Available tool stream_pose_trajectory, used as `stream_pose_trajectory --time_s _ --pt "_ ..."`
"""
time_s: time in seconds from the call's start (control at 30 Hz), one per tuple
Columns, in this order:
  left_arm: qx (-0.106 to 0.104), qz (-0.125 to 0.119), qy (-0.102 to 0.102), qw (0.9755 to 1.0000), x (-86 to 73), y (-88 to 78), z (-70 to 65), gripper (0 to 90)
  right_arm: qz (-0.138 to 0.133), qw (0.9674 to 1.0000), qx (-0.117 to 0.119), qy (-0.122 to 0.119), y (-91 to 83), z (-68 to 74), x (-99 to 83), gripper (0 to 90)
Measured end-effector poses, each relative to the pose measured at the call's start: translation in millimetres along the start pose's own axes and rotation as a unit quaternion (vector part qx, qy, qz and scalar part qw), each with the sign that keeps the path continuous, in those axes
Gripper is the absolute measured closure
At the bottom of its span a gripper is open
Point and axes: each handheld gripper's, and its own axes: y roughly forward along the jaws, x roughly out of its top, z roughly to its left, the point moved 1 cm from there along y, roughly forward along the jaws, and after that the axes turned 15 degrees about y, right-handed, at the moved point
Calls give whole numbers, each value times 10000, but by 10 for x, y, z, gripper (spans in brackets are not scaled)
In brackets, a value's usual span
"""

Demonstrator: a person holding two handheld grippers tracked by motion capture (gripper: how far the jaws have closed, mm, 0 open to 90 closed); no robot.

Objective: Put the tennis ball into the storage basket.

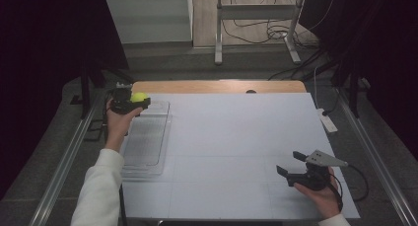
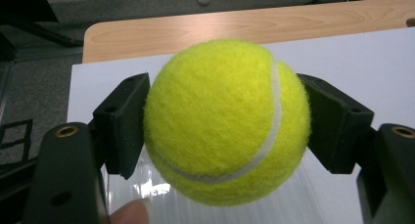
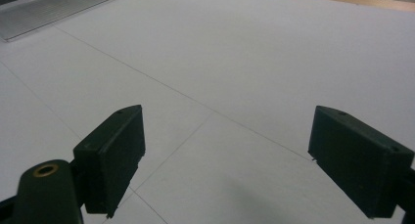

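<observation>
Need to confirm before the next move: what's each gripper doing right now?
Left gripper: closed on the tennis ball, above the clear tray.
Right gripper: open, holding nothing, above the white table.

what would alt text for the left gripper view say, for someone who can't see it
A yellow-green tennis ball is clamped between the two black jaws of the left gripper, held above a clear ribbed plastic tray. Behind it lie a white table cover and the wooden table edge; a fingertip shows at the bottom.
</observation>
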Motion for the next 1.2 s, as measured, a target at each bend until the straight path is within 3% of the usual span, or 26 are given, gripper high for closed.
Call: stream_pose_trajectory --time_s 1.2 --pt "-41 460 91 9989 -160 171 -4 266 11 10000 -21 -14 3 0 -2 142"
